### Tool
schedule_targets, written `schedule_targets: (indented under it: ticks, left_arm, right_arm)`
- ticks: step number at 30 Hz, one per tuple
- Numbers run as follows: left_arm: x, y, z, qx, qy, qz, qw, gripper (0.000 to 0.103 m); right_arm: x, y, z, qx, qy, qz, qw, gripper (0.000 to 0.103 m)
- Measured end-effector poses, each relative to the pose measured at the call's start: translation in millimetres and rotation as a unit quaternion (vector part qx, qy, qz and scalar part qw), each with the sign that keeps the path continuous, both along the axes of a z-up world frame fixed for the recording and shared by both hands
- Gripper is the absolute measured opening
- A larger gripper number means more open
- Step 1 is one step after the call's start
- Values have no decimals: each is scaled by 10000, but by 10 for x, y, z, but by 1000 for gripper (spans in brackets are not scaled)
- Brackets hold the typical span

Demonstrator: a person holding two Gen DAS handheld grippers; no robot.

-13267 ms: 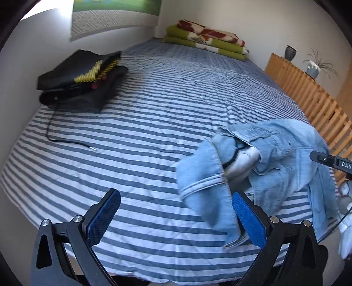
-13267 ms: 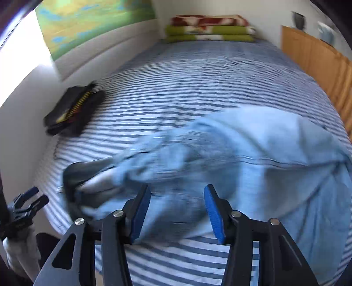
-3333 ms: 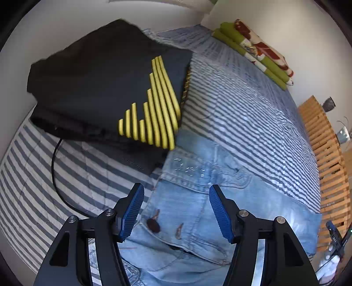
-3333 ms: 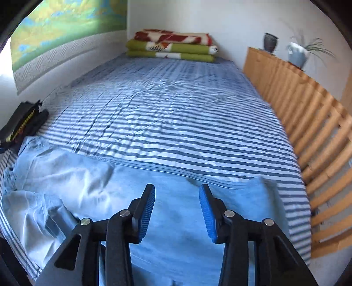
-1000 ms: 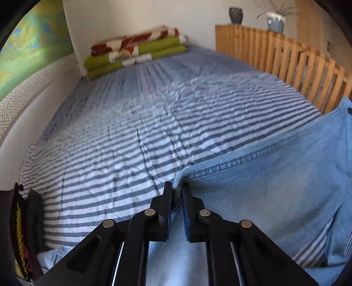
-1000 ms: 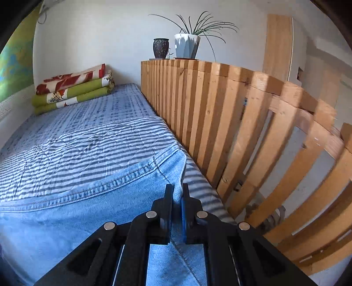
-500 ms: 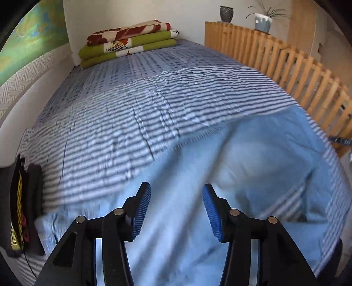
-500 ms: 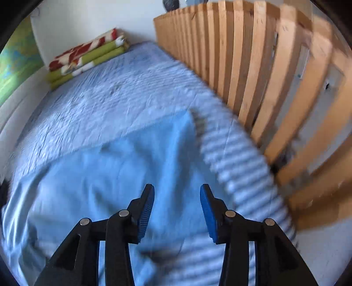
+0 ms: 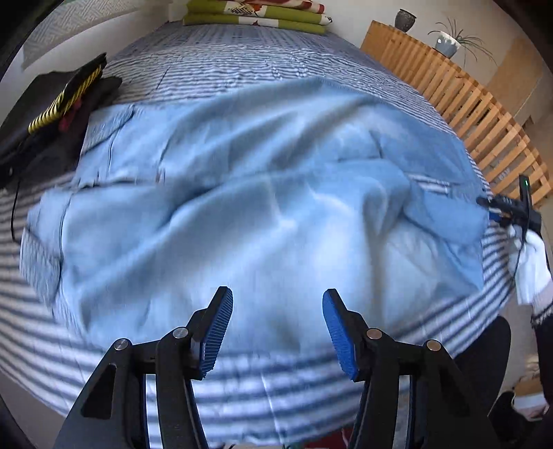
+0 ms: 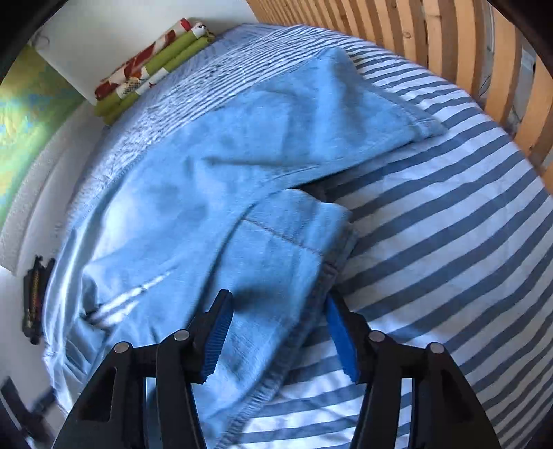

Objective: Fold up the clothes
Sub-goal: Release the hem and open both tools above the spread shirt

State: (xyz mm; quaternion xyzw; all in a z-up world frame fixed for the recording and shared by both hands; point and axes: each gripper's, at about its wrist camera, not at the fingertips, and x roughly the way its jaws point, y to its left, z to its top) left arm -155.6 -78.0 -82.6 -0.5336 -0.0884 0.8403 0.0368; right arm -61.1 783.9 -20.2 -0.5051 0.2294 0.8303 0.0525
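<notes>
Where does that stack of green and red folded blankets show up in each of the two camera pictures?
Left wrist view: the folded blankets lie at the top edge, centre, at the far end of the bed.
Right wrist view: the blankets sit upper left, tilted, against the white wall.
Shared landmark: the wooden slatted rail along the bed's side.

Blurred jeans [image 10: 193, 193], striped bed [image 10: 449, 241], gripper [image 10: 276, 331] seemingly parted
</notes>
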Motion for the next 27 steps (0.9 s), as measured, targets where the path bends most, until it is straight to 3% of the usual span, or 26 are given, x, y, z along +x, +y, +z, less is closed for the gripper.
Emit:
schedule_targets:
  ticks: [1, 2, 4, 6, 10, 12, 14, 15, 17, 22, 27]
  left_arm:
    - [93, 17, -33, 16, -15, -5, 10000, 58]
    - [177, 52, -60, 5, -33, -6, 10000, 58]
    - [231, 114, -81, -73, -41, -59, 9999, 58]
    - [264, 153, -39, -167, 26, -135, 9998, 58]
    - [172, 225, 135, -252, 234, -290, 9990, 58]
    - [98, 229, 198, -273, 312, -341, 9986, 58]
    - [58, 194, 229, -290, 348, -299, 9985, 58]
    - [48, 164, 233, -276, 352, -274, 9986, 58]
    - [43, 81, 228, -281, 360, -156, 9988, 58]
    - [245, -342, 261, -217, 414, 454, 9979, 58]
    - [566, -1085, 244, -275, 396, 1546, 9868, 58]
  right_arm:
    - [4, -52, 20, 172, -3, 22, 9999, 29]
    - [31, -99, 74, 449, -38, -7, 9990, 18]
    - [174, -85, 248, 172, 233, -39, 9996, 9]
    - [421, -27, 548, 204, 598, -153, 9979, 8]
    - [1133, 100, 1221, 734, 1257, -609, 9875, 8]
    - [1448, 239, 1395, 1061, 1202, -1032, 9817, 8]
    - [1573, 369, 1344, 1309, 722, -1223, 9812, 13]
    - [1555, 425, 1236, 1398, 338, -1052, 9840, 19]
    - [1527, 460, 1071, 1576, -118, -889, 9834, 22]
    - [1452, 251, 1010, 1395, 75, -413, 9893, 22]
    - [1114, -543, 924, 1181, 316, 783, 9894, 26]
